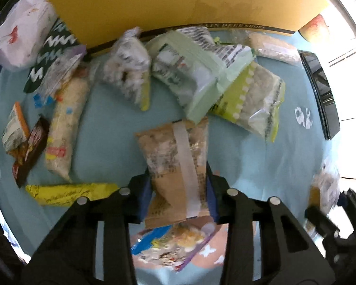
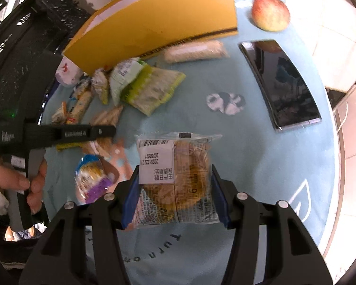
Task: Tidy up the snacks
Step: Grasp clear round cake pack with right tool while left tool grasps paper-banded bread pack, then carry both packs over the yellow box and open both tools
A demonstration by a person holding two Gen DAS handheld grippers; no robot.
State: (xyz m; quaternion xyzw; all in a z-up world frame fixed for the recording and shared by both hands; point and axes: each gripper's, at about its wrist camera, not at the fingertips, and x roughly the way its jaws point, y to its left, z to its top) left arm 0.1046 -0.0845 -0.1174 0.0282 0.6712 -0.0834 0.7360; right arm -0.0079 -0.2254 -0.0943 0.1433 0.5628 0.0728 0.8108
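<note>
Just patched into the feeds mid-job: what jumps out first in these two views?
Each claw grips a snack: the left claw is clamped on a tan snack packet on the light blue cloth, the right claw on a clear-wrapped pastry. Behind, a heap of snack bags lies against the big yellow box. An apple and a dark tablet sit to the right.

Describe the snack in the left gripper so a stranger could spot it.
Start at the yellow box on the blue cloth. Below the pale green bag, the left gripper pinches a tan packet. Only this one has a white strip down its middle.
</note>
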